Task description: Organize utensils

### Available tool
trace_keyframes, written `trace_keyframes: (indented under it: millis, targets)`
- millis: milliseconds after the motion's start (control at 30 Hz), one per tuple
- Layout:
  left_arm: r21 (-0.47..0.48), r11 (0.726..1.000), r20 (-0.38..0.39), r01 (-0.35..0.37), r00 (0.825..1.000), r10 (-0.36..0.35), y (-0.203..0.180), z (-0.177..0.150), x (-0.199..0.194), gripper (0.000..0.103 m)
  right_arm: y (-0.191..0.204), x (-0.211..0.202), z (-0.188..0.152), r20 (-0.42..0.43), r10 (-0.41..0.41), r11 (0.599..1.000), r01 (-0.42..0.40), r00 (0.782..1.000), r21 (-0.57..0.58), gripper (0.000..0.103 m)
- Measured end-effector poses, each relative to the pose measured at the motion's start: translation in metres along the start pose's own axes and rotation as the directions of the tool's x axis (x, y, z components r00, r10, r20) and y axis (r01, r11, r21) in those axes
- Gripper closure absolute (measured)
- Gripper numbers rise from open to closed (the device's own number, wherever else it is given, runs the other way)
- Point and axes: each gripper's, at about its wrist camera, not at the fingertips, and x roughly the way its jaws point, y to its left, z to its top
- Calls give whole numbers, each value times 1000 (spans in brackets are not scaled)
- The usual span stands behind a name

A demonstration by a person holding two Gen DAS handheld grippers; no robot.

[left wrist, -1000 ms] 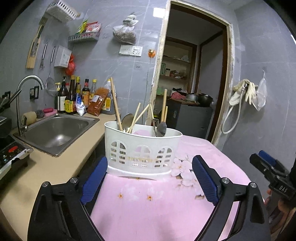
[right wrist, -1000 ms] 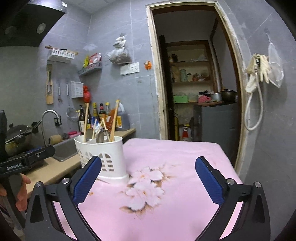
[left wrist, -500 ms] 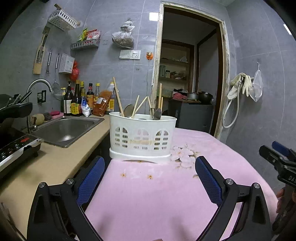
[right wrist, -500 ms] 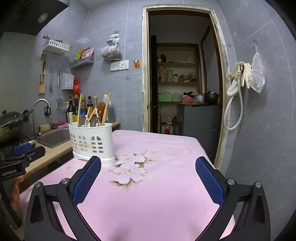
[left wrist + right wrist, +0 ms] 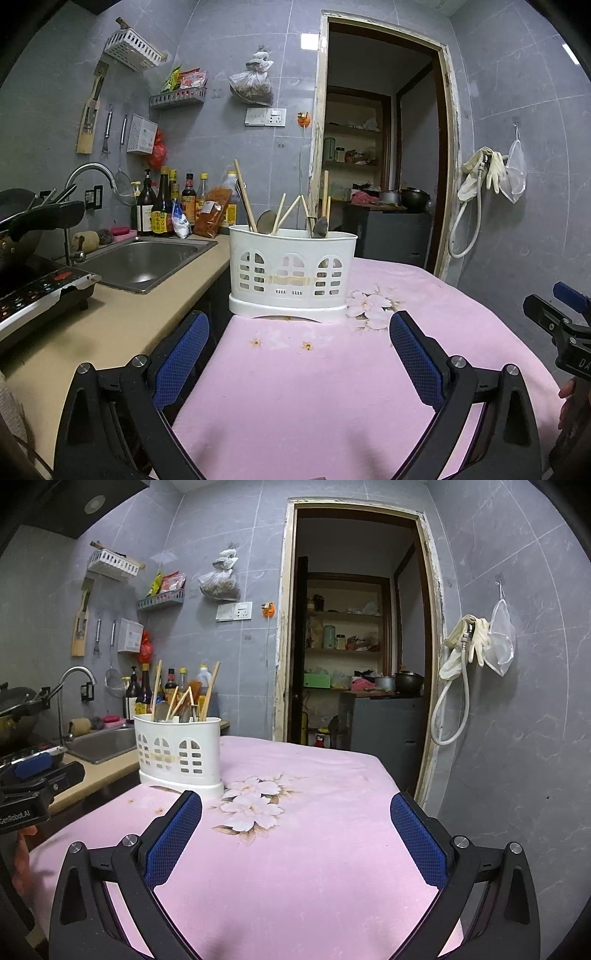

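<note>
A white slotted utensil holder [image 5: 291,275] [image 5: 179,751] stands upright on the pink flowered tablecloth [image 5: 314,387] [image 5: 303,849], near its far left corner. Wooden chopsticks [image 5: 245,201] [image 5: 212,688] and metal spoons [image 5: 266,222] [image 5: 161,711] stick up out of it. My left gripper [image 5: 299,328] is open and empty, well short of the holder. My right gripper [image 5: 295,808] is also open and empty, with the holder ahead to its left. Each gripper shows at the edge of the other's view.
A beige counter [image 5: 110,321] with a steel sink [image 5: 144,258], tap and induction cooker [image 5: 33,291] runs along the left. Sauce bottles [image 5: 162,210] line the wall behind. An open doorway [image 5: 380,147] lies beyond the table; a hose [image 5: 454,686] hangs on the right wall.
Both grippers have drawn back from the holder, which now looks smaller and farther off. More of the pink cloth shows in front of the fingers. Both stay open and empty.
</note>
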Motion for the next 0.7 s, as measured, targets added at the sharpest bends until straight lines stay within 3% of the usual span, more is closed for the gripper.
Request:
trace_keyframes:
  millis: [700]
  targets:
    - [9,1000,4,-6,1000,6,-2,-1,-1,7,-1,-2,2,5,-2,1000,2,1000,3,0]
